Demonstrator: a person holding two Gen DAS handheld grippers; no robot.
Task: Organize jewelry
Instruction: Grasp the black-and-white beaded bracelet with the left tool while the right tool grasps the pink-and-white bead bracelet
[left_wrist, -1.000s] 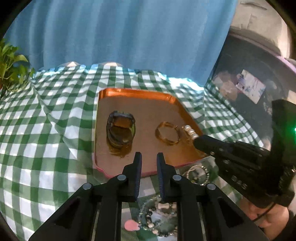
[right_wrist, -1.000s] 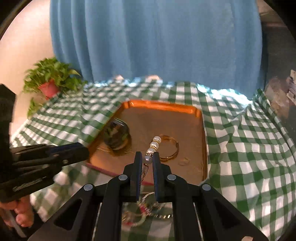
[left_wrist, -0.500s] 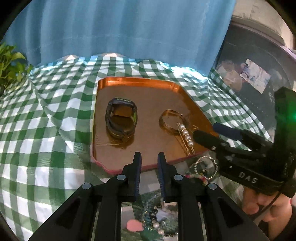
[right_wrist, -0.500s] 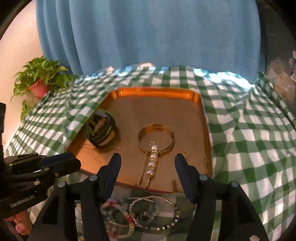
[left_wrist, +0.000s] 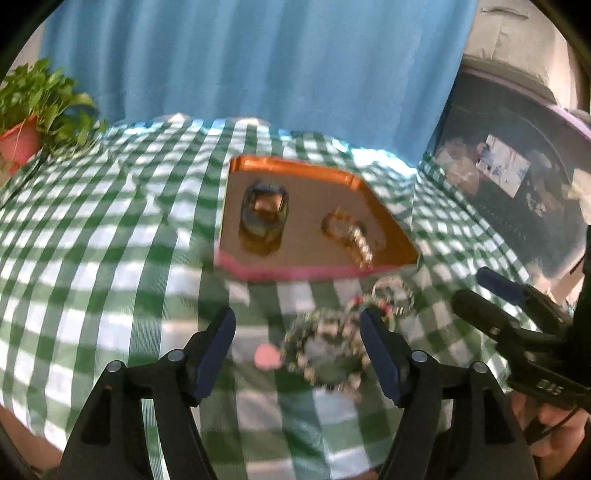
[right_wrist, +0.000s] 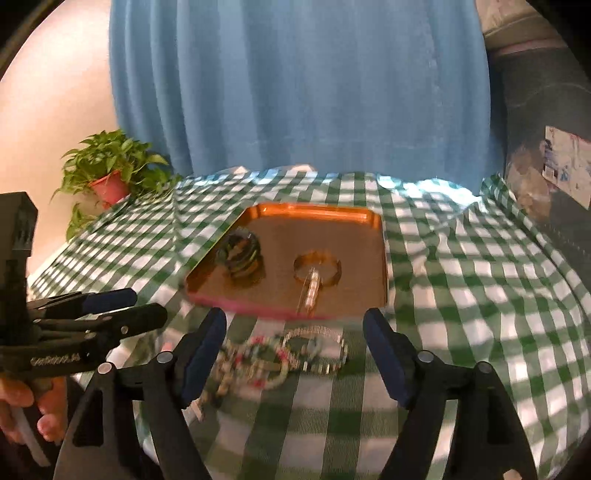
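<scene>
Where bracelets (right_wrist: 284, 354) tangle, blurred, multicoloured beads

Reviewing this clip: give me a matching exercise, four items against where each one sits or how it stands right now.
Items:
1. dark green striped bangle stack
2. gold open cuff bracelet
3. tangle of beaded bracelets
4. right claw

Places or states:
A. on the checked cloth, in front of the tray
B. open, holding nothing
C. left part of the copper tray
D. tray middle, pearl pin lying against it

Pairs: 1-C, 2-D, 3-A, 4-B
</scene>
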